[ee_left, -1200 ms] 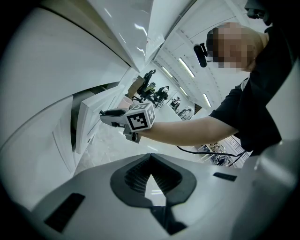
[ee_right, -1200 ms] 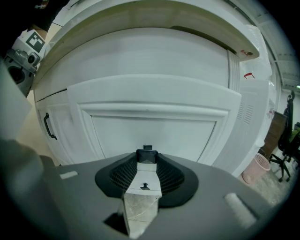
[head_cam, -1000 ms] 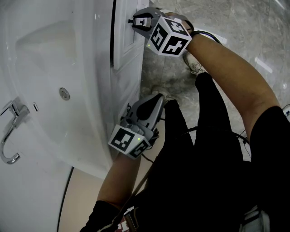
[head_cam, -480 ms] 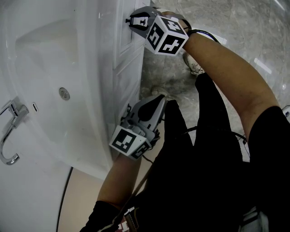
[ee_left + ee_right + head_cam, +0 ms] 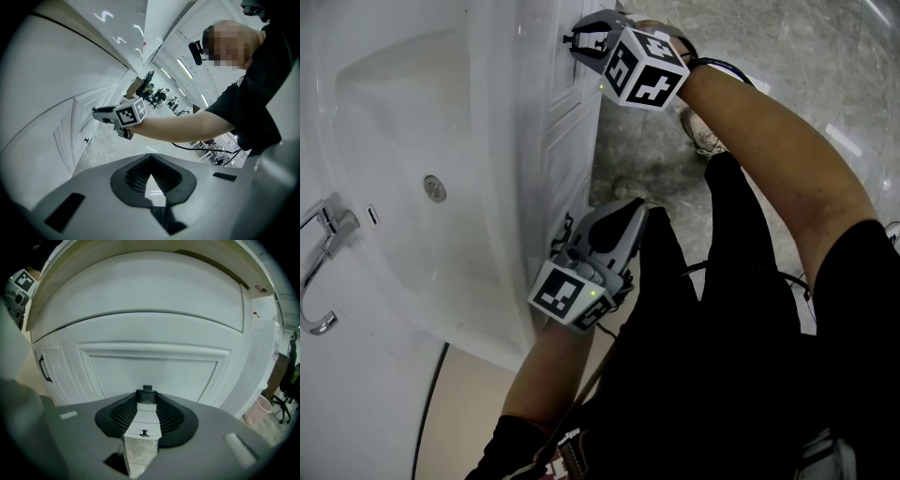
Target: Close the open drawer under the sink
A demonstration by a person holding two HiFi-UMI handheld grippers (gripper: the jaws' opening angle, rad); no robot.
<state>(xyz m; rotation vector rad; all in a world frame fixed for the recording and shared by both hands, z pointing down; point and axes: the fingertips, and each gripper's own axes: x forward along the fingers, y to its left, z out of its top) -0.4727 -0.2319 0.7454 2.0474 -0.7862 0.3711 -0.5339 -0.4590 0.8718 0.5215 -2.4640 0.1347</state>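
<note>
In the head view, the sink (image 5: 384,84) is seen at the left with its tap (image 5: 321,272). The drawer (image 5: 574,112) is found directly under it, at the top edge of the cabinet (image 5: 546,216), its panel lying almost in line with the cabinet face. The right claw (image 5: 574,36) is set against that panel, while the left claw (image 5: 626,208) is held clear of the cabinet, beside a dark trouser leg (image 5: 694,309) and above the floor (image 5: 750,66). In the left gripper view, that claw is seen pressed together at the tips, with nothing between them. Beyond it the right claw is shown with its tips at the drawer front, above a small knob (image 5: 86,139) on a door (image 5: 65,140) lower down. In the right gripper view, the picture is filled by the panelled drawer front, and the claw is held part-spread with a small dark handle (image 5: 147,396) apparently pinched between its tips. Only a thin curved seam is left above the panel. The drawer is judged stiff and fairly heavy, carried on runners, with a smooth painted face off which pads could slip. It is best taken by the handle, or pushed square on the panel's middle, and eased home gently so that nothing is jarred.
</note>
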